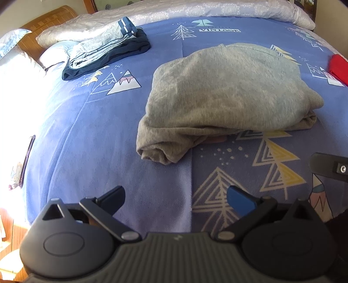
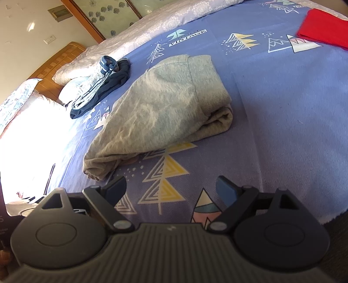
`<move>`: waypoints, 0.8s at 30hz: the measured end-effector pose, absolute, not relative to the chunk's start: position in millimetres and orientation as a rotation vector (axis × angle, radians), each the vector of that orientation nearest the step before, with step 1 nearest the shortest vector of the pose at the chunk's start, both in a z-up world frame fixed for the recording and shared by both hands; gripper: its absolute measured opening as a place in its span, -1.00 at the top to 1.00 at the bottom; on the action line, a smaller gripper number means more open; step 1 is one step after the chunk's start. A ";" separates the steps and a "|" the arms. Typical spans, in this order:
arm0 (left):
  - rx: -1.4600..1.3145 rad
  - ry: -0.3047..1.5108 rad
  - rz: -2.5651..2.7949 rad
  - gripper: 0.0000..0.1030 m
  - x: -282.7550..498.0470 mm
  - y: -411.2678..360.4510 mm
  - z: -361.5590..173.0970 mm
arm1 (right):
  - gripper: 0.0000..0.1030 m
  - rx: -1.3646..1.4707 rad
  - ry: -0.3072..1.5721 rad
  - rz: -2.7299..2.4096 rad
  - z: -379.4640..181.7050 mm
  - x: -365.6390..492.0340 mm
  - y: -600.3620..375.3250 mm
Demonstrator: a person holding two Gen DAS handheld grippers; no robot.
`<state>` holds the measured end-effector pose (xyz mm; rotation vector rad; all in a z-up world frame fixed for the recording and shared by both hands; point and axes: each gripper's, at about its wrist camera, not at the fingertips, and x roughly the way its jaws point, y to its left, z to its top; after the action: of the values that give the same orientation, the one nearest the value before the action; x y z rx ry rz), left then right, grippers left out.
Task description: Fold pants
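Observation:
Grey sweatpants (image 1: 226,95) (image 2: 161,108) lie folded into a thick bundle on the blue patterned bedspread (image 1: 104,135) (image 2: 282,122). My left gripper (image 1: 176,196) hovers open over the spread, short of the bundle's near edge, with nothing between its fingers. My right gripper (image 2: 171,187) is open too, nearer the bed's front edge, with its left fingertip close to the bundle's rolled corner (image 2: 95,169). Part of the right gripper's body (image 1: 330,167) shows at the right edge of the left wrist view.
A folded stack of dark blue and light striped clothes (image 1: 104,54) (image 2: 102,87) lies at the back left. A red folded garment (image 1: 339,67) (image 2: 324,28) sits at the far right. A pale quilt (image 1: 195,10) (image 2: 152,24) runs along the back, pillows (image 1: 13,56) and a wooden headboard (image 2: 56,63) at left.

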<state>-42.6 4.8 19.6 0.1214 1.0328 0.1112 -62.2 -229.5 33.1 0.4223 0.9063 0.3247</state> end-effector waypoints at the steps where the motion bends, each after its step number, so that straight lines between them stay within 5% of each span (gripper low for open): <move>1: 0.120 1.036 0.111 -1.00 -42.3 5.2 19.3 | -0.77 0.423 0.908 0.325 32.8 -62.1 -229.8; 24: -0.055 1.027 0.118 -1.00 -22.9 52.1 32.0 | -0.77 0.472 0.879 0.284 31.1 -53.7 -251.7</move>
<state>-22.9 52.1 32.0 -0.0554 1.0268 0.1179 -53.7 -251.7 31.1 0.4725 0.8793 0.2838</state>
